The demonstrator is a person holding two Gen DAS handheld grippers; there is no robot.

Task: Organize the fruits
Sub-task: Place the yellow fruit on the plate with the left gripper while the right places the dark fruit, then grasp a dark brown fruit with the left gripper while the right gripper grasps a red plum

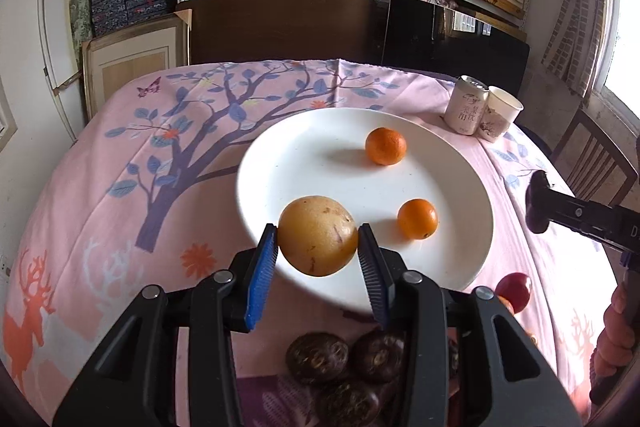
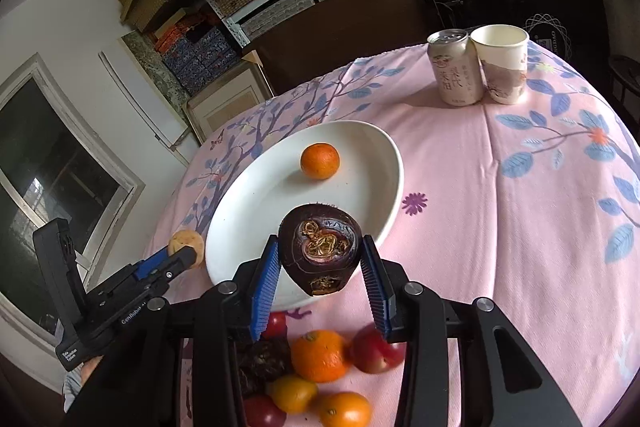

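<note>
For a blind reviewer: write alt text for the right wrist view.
The right claw grips a dark purple fruit over the near rim of a white plate holding one orange. More fruit lies below on the pink tablecloth; a can and paper cup stand beyond.

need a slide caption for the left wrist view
Left gripper holds a tan pear over the white plate, where two oranges already sit.

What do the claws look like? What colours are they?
Both claws are black, chunky frames with silver round bolts. The left claw and the right claw each have two fingers with blue ribbed pads. The left one's black body carries small white lettering, and a tall black block stands at its back.
</note>
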